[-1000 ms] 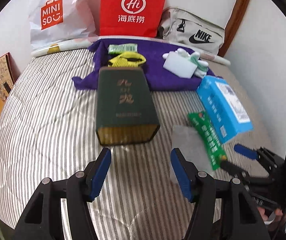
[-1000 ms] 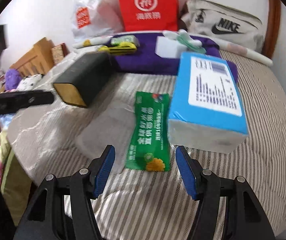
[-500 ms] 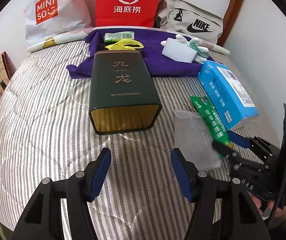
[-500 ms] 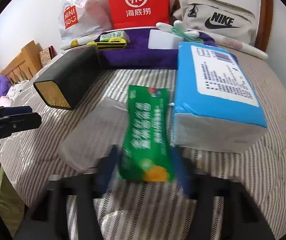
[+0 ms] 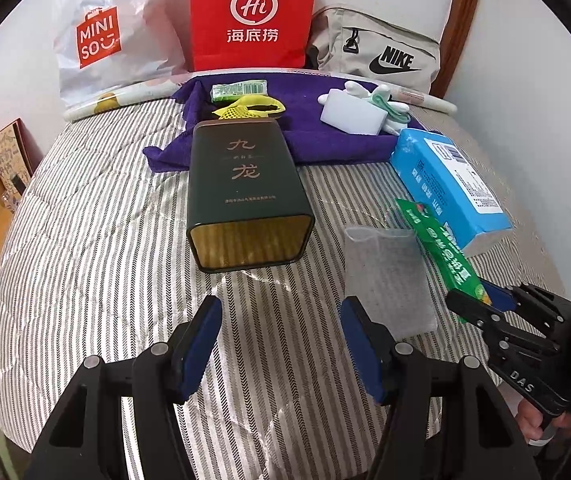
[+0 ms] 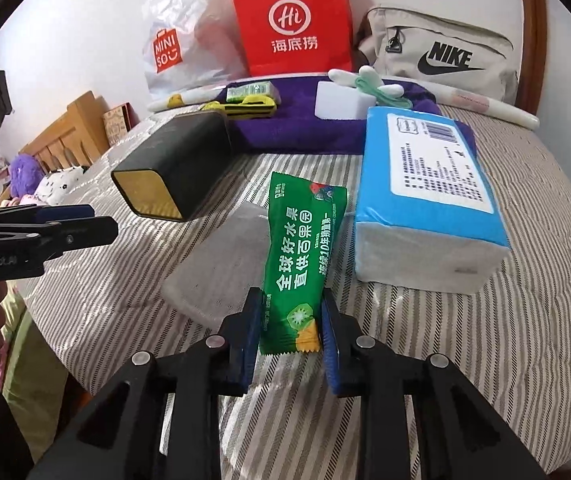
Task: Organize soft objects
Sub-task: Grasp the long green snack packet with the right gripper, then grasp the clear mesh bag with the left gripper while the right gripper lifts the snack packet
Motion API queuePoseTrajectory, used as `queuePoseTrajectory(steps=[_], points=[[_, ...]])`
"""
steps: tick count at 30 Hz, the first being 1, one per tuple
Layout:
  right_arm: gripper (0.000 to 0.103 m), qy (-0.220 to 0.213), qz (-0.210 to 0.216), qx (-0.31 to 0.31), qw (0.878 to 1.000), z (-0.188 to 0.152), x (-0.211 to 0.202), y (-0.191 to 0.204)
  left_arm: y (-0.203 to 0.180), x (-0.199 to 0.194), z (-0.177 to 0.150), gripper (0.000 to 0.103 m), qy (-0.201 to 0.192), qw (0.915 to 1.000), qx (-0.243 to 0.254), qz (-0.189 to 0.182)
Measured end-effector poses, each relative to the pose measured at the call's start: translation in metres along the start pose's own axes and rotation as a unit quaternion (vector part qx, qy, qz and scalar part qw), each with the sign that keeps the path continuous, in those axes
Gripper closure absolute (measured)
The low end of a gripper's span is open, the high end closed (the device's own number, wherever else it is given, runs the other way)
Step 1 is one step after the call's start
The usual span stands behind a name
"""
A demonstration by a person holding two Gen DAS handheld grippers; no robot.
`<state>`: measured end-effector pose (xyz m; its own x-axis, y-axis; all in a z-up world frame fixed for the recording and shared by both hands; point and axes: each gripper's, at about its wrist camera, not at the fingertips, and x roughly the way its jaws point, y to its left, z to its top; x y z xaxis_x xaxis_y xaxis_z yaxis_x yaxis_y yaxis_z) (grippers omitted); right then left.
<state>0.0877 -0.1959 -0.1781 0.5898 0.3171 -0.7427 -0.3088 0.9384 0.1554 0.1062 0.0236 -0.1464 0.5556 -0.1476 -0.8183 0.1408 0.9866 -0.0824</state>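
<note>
1. Right now the right gripper (image 6: 290, 322) has its blue rubber-faced jaws closing on the near end of the green snack packet (image 6: 301, 256), glossy crinkly foil w/ a zigzag cut edge; pads sit at both sides of it, contact looks made
2. Packet lies lengthwise on the striped quilted bedspread (image 6: 485, 340), partly over a flat translucent frosted pouch (image 6: 221, 268) on its left
3. Just to its right: blue tissue pack (image 6: 429, 184), soft plastic-wrapped brick w/ white label
4. Left gripper (image 5: 281, 344) stands about half open w/ nothing between the pads, over bare bedspread
5. Ahead of it: dark green tin (image 5: 245, 184), rectangular w/ rounded corners, on its side, gold ribbed inside facing the camera
6. Behind: purple fuzzy towel (image 5: 325, 144) carrying a white foam block (image 5: 349, 114), yellow mesh item (image 5: 251, 106) & small green pack (image 5: 239, 90)
7. At the wall: red paper bag (image 5: 251, 12), white plastic bag (image 5: 105, 36), beige fabric pouch (image 5: 377, 54)
</note>
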Motion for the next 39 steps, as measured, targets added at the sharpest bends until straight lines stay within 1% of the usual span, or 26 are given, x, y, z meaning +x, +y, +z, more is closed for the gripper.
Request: queuePoseTrajectory(steps=[4, 7, 10, 11, 13, 16, 20, 23, 26, 28, 30, 33, 35, 37, 38, 39], points=[[0.077, -0.004, 0.010, -0.003, 1.000, -0.006, -0.013, -0.003, -0.005, 0.002, -0.002, 0.043, 0.004, 1.0000, -0.002, -0.002], [0.077, -0.004, 0.019, -0.008, 1.000, -0.014, -0.025, -0.004, -0.013, 0.007, -0.001, 0.043, 0.005, 0.9997, -0.004, -0.026], [0.077, -0.005, 0.028, -0.015, 0.999, -0.024, -0.035, -0.008, -0.023, 0.023, 0.000, 0.040, 0.010, 0.9990, -0.012, -0.043], [0.077, -0.004, 0.033, -0.015, 0.999, -0.027, -0.037, -0.010, -0.029, 0.030, 0.001, 0.040, 0.016, 0.9982, -0.012, -0.056], [0.077, -0.001, 0.036, -0.016, 0.999, -0.033, -0.042, -0.013, -0.041, 0.042, 0.002, 0.040, 0.029, 0.9976, -0.001, -0.063], [0.077, -0.002, 0.039, -0.019, 0.999, -0.042, -0.050, -0.019, -0.061, 0.052, 0.004, 0.038, 0.033, 0.9981, 0.022, -0.047], [0.077, 0.002, 0.030, -0.015, 0.999, -0.051, -0.055, -0.029, -0.078, 0.068, 0.004, 0.037, 0.047, 0.9977, 0.033, -0.036], [0.077, 0.003, 0.019, -0.005, 1.000, -0.056, -0.058, -0.041, -0.088, 0.072, 0.005, 0.029, 0.042, 0.9978, 0.043, -0.027], [0.077, 0.003, 0.009, 0.007, 1.000, -0.057, -0.061, -0.051, -0.097, 0.077, 0.006, 0.017, 0.045, 0.9974, 0.054, -0.016], [0.077, 0.004, 0.003, 0.015, 1.000, -0.059, -0.060, -0.058, -0.105, 0.080, 0.004, 0.014, 0.044, 0.9969, 0.066, -0.001], [0.077, 0.008, -0.002, 0.017, 1.000, -0.058, -0.057, -0.062, -0.113, 0.083, 0.003, 0.008, 0.044, 0.9958, 0.078, 0.015], [0.077, 0.015, -0.005, 0.018, 1.000, -0.059, -0.052, -0.065, -0.114, 0.083, 0.000, 0.006, 0.034, 0.9965, 0.075, 0.014], [0.077, 0.018, -0.004, 0.020, 1.000, -0.059, -0.049, -0.066, -0.113, 0.081, -0.002, 0.006, 0.026, 0.9969, 0.073, 0.012], [0.077, 0.021, -0.004, 0.022, 1.000, -0.060, -0.047, -0.066, -0.113, 0.078, -0.004, 0.013, 0.016, 0.9966, 0.080, 0.016], [0.077, 0.021, -0.003, 0.022, 1.000, -0.060, -0.047, -0.066, -0.112, 0.075, -0.005, 0.024, 0.012, 0.9967, 0.079, 0.016], [0.077, 0.019, -0.002, 0.022, 1.000, -0.060, -0.047, -0.065, -0.110, 0.072, -0.004, 0.043, 0.009, 0.9968, 0.078, 0.015]])
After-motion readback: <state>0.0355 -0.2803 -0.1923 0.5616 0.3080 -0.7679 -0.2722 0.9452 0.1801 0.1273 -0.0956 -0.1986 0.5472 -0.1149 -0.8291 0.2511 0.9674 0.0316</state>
